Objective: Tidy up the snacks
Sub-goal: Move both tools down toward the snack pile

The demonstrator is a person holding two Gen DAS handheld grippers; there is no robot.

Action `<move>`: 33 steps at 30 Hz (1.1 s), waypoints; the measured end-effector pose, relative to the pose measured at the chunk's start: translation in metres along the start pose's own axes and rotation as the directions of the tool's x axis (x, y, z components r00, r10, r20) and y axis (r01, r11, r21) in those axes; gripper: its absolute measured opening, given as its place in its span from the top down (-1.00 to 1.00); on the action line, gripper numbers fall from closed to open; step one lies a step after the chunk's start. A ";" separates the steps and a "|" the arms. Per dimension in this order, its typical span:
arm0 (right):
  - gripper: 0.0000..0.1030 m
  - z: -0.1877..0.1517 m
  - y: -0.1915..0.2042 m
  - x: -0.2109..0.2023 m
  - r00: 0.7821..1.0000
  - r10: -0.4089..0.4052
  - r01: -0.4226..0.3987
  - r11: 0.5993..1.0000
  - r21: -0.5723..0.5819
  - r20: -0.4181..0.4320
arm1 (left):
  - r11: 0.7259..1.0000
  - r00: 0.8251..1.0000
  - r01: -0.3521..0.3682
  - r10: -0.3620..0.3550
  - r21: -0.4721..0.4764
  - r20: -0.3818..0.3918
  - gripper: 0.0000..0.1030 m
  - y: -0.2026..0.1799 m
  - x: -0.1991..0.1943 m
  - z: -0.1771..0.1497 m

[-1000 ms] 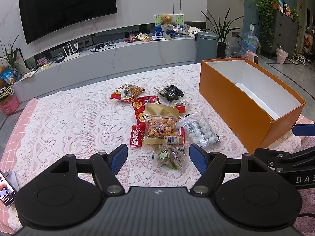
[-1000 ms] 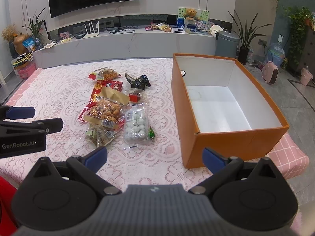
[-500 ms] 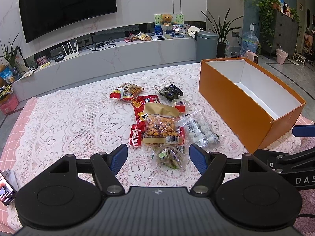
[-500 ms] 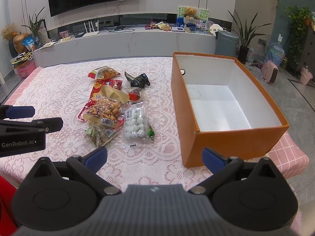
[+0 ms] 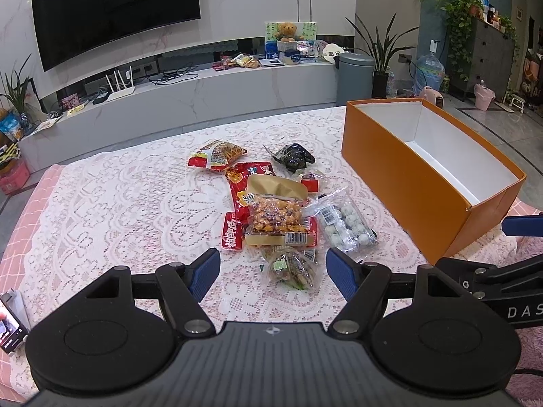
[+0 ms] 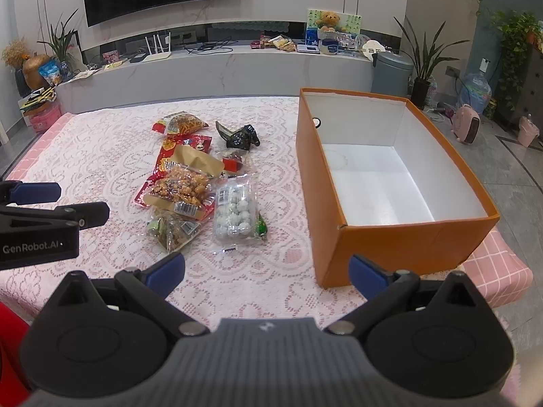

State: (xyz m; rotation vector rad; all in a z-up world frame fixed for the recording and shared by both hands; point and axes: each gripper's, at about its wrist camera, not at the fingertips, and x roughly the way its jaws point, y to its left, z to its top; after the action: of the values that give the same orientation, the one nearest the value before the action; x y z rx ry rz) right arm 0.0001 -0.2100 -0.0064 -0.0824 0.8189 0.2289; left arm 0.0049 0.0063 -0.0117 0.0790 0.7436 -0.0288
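Several snack packs lie in a pile on the lace-covered table (image 5: 118,210): a clear bag of green-brown snacks (image 5: 290,268) nearest, a nut bag with a kraft top (image 5: 276,212), a clear pack of white balls (image 5: 344,225), red packets (image 5: 234,232), a chip bag (image 5: 217,154) and a black pack (image 5: 295,156). An open, empty orange box (image 5: 400,176) stands to the right. My left gripper (image 5: 273,271) is open, hovering just before the nearest bag. My right gripper (image 6: 266,269) is open and empty, near the front edge, between the pile (image 6: 190,190) and the box (image 6: 390,240).
A phone (image 5: 10,325) lies at the table's front left edge. Beyond the table are a marble TV bench (image 5: 190,98), a grey bin (image 5: 354,74) and potted plants (image 5: 383,51). The table's right edge falls off just past the box.
Both grippers have barely shifted; the views slid slightly nearer the pile. Nothing was picked up or moved, and both jaws stay open.
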 end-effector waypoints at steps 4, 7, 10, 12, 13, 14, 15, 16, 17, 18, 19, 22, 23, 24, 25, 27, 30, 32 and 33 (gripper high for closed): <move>-0.94 -0.002 0.001 0.001 1.000 -0.002 0.002 1.000 -0.004 0.009 | 1.000 1.000 0.013 -0.013 0.008 -0.011 -0.38 0.001 0.002 -0.002; -0.90 -0.005 0.004 0.000 0.999 0.009 -0.008 1.000 -0.018 0.039 | 1.000 1.000 0.017 -0.017 0.015 -0.020 -0.23 0.004 0.004 -0.004; -0.69 -0.005 0.010 0.002 0.997 0.036 -0.033 0.999 -0.037 0.061 | 1.000 0.999 0.020 -0.019 0.021 -0.032 -0.05 0.006 0.007 -0.007; -0.67 -0.004 0.014 0.006 0.997 0.046 -0.042 0.998 -0.050 0.062 | 0.999 0.998 0.040 -0.040 0.009 -0.045 -0.04 0.010 0.010 -0.009; -0.55 -0.004 0.016 0.009 0.996 0.056 -0.052 0.997 -0.057 0.067 | 0.998 0.997 0.060 -0.060 0.001 -0.045 -0.04 0.012 0.012 -0.010; -0.45 -0.004 0.018 0.011 0.995 0.069 -0.065 0.996 -0.063 0.069 | 0.996 0.996 0.084 -0.085 -0.013 -0.041 -0.04 0.016 0.014 -0.011; -0.45 -0.004 0.019 0.014 0.994 0.081 -0.077 0.995 -0.066 0.067 | 0.994 0.994 0.106 -0.108 -0.038 -0.035 -0.04 0.020 0.017 -0.013; -0.45 -0.004 0.021 0.018 0.994 0.087 -0.082 0.994 -0.067 0.066 | 0.990 0.992 0.120 -0.122 -0.070 -0.026 -0.04 0.024 0.020 -0.015; -0.44 -0.003 0.022 0.022 0.994 0.091 -0.086 0.994 -0.068 0.065 | 0.988 0.992 0.125 -0.127 -0.096 -0.020 -0.04 0.028 0.023 -0.016; -0.43 -0.003 0.024 0.027 0.993 0.096 -0.092 0.993 -0.069 0.067 | 0.985 0.991 0.131 -0.134 -0.109 -0.023 -0.04 0.030 0.026 -0.017; -0.37 -0.003 0.025 0.032 0.992 0.102 -0.097 0.993 -0.071 0.070 | 0.985 0.990 0.137 -0.141 -0.109 -0.030 -0.04 0.031 0.029 -0.017; -0.14 -0.001 0.029 0.049 0.993 0.095 -0.089 0.993 -0.079 0.072 | 0.971 0.979 0.190 -0.198 -0.145 -0.041 0.26 0.036 0.039 -0.014; 0.03 0.000 0.029 0.055 0.993 0.092 -0.086 0.993 -0.080 0.074 | 0.959 0.970 0.230 -0.240 -0.166 -0.038 0.26 0.039 0.044 -0.013; 0.13 0.001 0.029 0.061 0.994 0.085 -0.079 0.994 -0.078 0.069 | 0.953 0.966 0.244 -0.254 -0.178 -0.037 0.26 0.040 0.048 -0.011; 0.30 0.004 0.028 0.068 0.995 0.083 -0.079 0.994 -0.073 0.062 | 0.955 0.968 0.238 -0.249 -0.175 -0.042 0.26 0.040 0.051 -0.009; 0.34 0.009 0.026 0.080 0.994 0.096 -0.092 0.994 -0.066 0.056 | 0.967 0.975 0.210 -0.218 -0.145 -0.038 0.20 0.037 0.060 -0.005; 0.20 0.019 0.023 0.096 0.994 0.096 -0.093 0.994 -0.051 0.055 | 0.969 0.981 0.186 -0.191 -0.160 -0.019 -0.44 0.038 0.073 -0.001; -0.13 0.024 0.022 0.104 0.993 0.086 -0.082 0.995 -0.059 0.079 | 0.959 0.977 0.206 -0.212 -0.193 -0.010 -0.48 0.042 0.083 -0.001; -0.16 0.025 0.023 0.109 0.993 0.076 -0.069 0.995 -0.072 0.091 | 0.955 0.976 0.210 -0.218 -0.208 -0.018 -0.48 0.044 0.089 0.000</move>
State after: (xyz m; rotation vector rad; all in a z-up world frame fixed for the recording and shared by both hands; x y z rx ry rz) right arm 0.0843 -0.1655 -0.0689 -0.1057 0.7217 0.3272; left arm 0.0725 0.0499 -0.0697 -0.1997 0.7893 -0.1575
